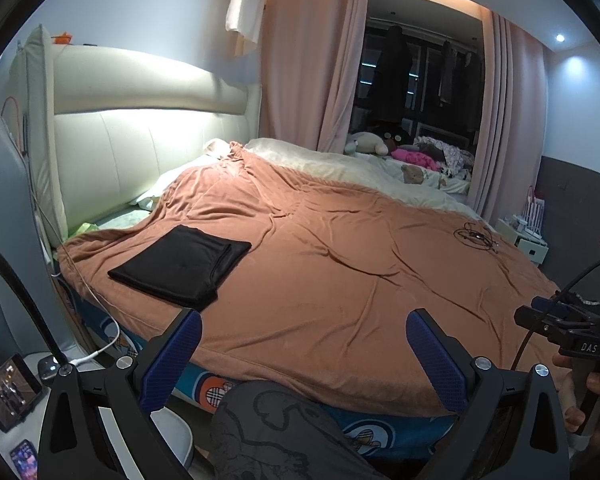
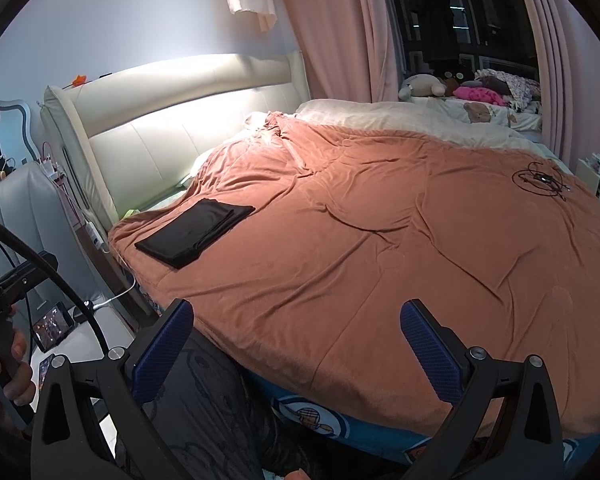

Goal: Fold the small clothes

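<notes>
A black garment [image 1: 182,270] lies folded flat into a rectangle on the orange blanket [image 1: 340,264], near the bed's left side by the headboard. It also shows in the right wrist view [image 2: 194,236]. My left gripper [image 1: 304,354] is open and empty, held off the bed's near edge, well short of the garment. My right gripper [image 2: 296,350] is open and empty too, over the bed's near edge. The right gripper's body [image 1: 572,332] shows at the right of the left wrist view, and the left gripper's body [image 2: 4,300] at the left of the right wrist view.
A tangle of thin black cable [image 1: 476,236] lies on the blanket at the far right. Soft toys and clothes [image 1: 404,148] are piled by the window. A tablet [image 1: 10,392] and phone sit on a side table at the left. My patterned grey trouser leg [image 1: 276,436] is below.
</notes>
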Motion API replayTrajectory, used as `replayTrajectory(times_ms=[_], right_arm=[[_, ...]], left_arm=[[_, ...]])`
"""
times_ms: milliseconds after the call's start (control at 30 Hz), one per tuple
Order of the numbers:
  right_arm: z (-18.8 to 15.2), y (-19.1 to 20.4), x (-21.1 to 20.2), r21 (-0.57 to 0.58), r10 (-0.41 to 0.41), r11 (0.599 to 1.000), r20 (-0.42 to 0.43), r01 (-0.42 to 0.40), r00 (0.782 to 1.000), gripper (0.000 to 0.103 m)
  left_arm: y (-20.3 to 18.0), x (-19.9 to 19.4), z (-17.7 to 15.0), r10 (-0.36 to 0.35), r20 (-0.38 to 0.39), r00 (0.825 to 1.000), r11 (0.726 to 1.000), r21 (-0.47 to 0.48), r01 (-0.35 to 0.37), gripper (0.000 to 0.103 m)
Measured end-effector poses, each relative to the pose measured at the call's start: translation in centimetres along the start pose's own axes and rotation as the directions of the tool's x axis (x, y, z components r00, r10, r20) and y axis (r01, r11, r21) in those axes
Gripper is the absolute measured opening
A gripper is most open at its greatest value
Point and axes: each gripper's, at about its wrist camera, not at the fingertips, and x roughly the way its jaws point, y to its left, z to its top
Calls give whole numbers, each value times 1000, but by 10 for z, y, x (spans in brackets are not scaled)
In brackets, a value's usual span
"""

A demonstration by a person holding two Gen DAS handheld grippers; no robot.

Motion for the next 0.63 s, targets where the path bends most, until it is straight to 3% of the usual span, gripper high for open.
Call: replayTrajectory(times_ms=[400,633], right_arm=[[-5,10,-8,-8,-15,1000,-6,15,1000,103],[-2,6,3,0,-16,1000,-22,16,1000,103]], left_arm=[[5,-20,-11,-4,28,1000,1000,-8,4,102],[9,-11,-10,2,19,1000,1000,-20,-1,102]])
